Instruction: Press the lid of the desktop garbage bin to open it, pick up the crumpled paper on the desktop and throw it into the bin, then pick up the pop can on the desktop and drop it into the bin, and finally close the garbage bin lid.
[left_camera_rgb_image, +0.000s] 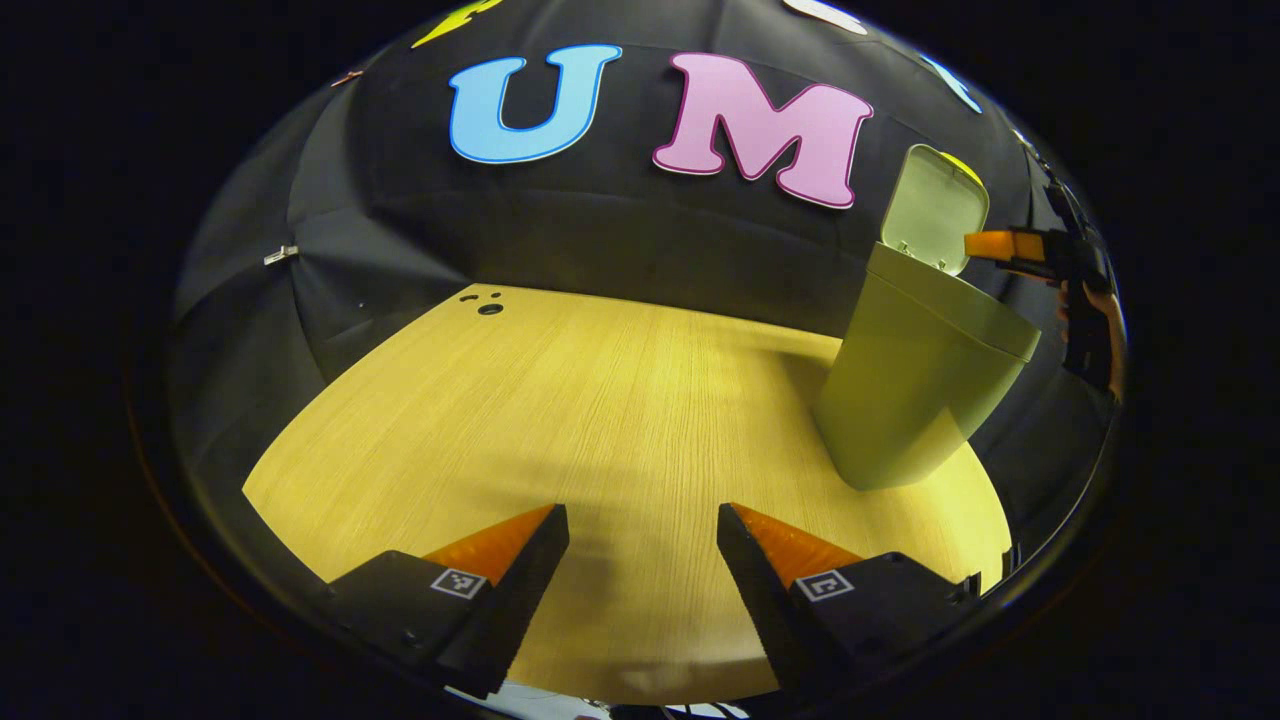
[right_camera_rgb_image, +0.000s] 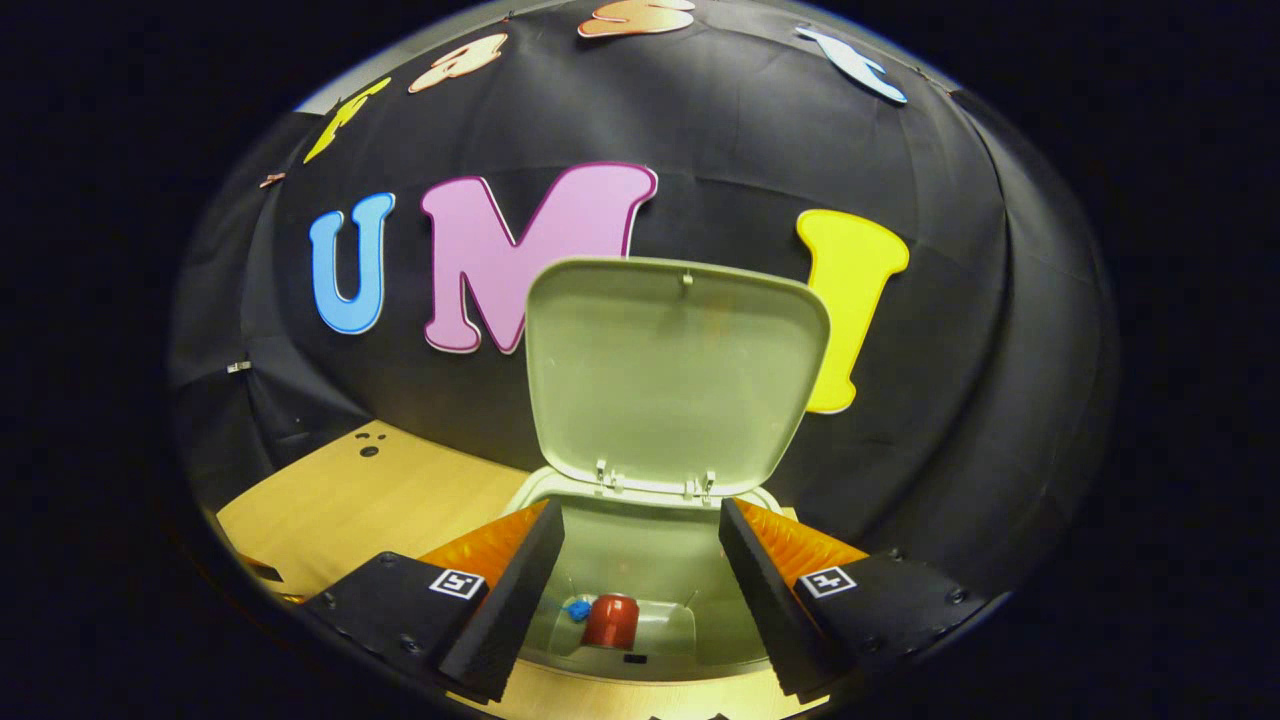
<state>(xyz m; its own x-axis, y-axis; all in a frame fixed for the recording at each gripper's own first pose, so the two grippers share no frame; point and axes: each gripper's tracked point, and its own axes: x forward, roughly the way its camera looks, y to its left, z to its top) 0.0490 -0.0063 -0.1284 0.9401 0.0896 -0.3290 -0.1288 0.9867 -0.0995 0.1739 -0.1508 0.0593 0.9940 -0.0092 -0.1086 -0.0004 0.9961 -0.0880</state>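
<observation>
A pale green bin (left_camera_rgb_image: 925, 385) stands on the wooden desktop (left_camera_rgb_image: 560, 400) at the right in the left gripper view, its lid (left_camera_rgb_image: 935, 208) raised. In the right gripper view I look down into the bin (right_camera_rgb_image: 640, 560); the lid (right_camera_rgb_image: 675, 375) stands upright behind the opening. A red pop can (right_camera_rgb_image: 611, 621) lies at the bottom beside a small blue crumpled paper (right_camera_rgb_image: 577, 609). My right gripper (right_camera_rgb_image: 641, 515) hovers open above the opening, holding nothing. It also shows over the bin's rim in the left gripper view, right gripper (left_camera_rgb_image: 1035, 250). My left gripper (left_camera_rgb_image: 642, 520) is open over bare desktop.
Small dark holes (left_camera_rgb_image: 487, 303) mark the desktop's far left corner. The black cloth wall (left_camera_rgb_image: 600, 230) closes off the back. A hand (left_camera_rgb_image: 1095, 320) holds the right gripper beyond the bin. The desktop's near edge runs just below my left fingers.
</observation>
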